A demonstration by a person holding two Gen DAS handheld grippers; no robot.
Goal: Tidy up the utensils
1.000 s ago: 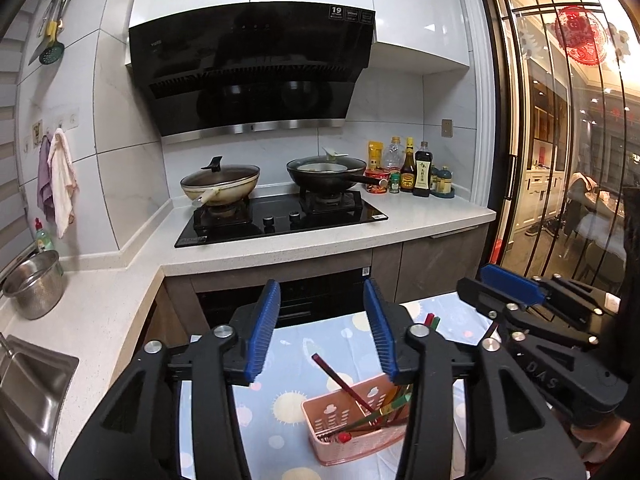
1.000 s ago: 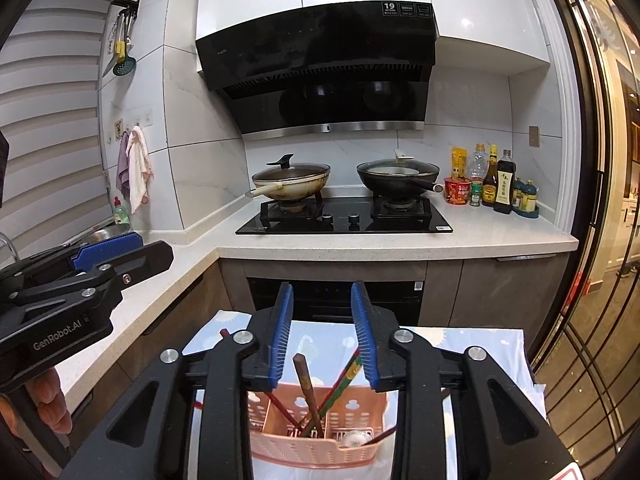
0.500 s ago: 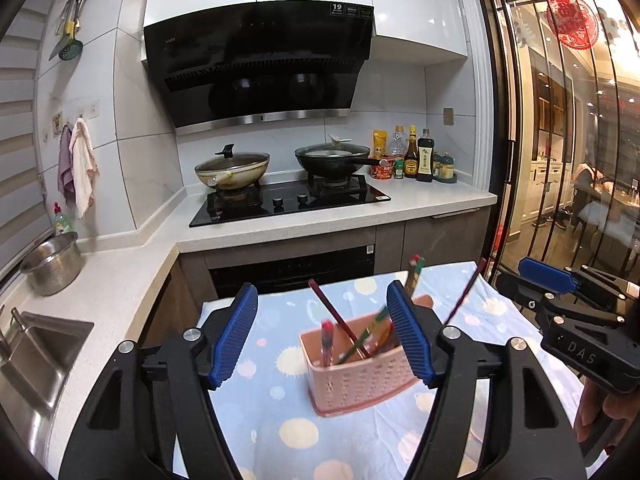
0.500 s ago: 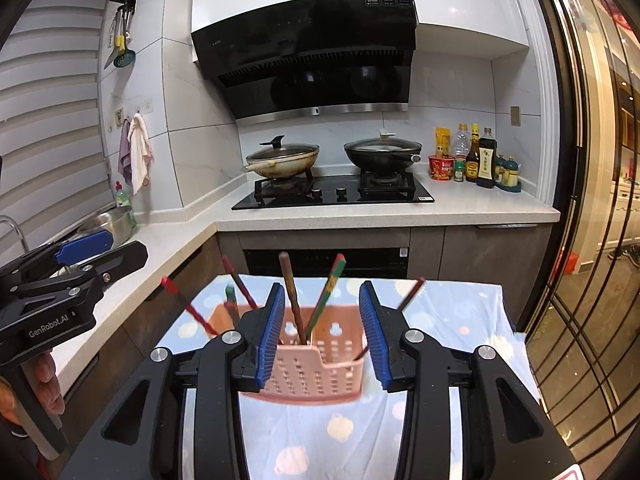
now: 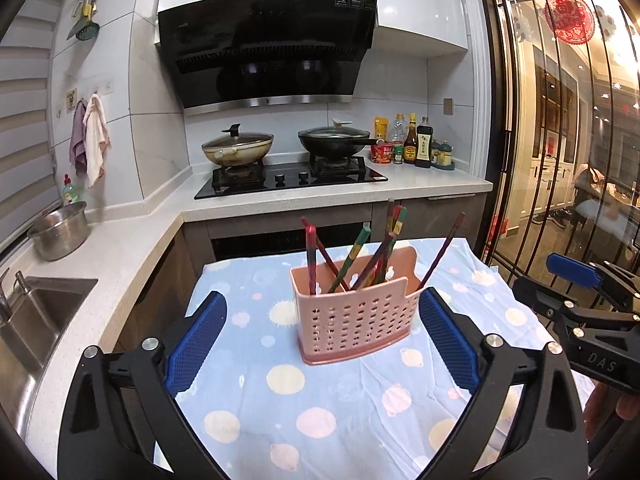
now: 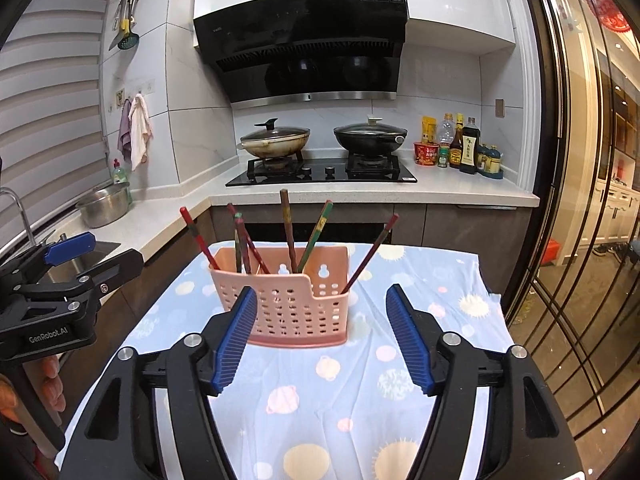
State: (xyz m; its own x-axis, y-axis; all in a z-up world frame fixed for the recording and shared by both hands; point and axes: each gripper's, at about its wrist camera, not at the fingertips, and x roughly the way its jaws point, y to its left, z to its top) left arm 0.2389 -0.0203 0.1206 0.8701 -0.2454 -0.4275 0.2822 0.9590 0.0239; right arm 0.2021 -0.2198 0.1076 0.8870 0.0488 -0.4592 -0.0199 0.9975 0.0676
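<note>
A pink basket [image 5: 354, 317] is standing on the surface [image 5: 280, 400], which is wearing a blue spotted cloth. Chopsticks [image 5: 347, 264] are leaning inside the basket. The left gripper [image 5: 322, 338] and the right gripper [image 6: 322, 334] are hanging near the basket, jaws spread wide, holding nothing.
</note>
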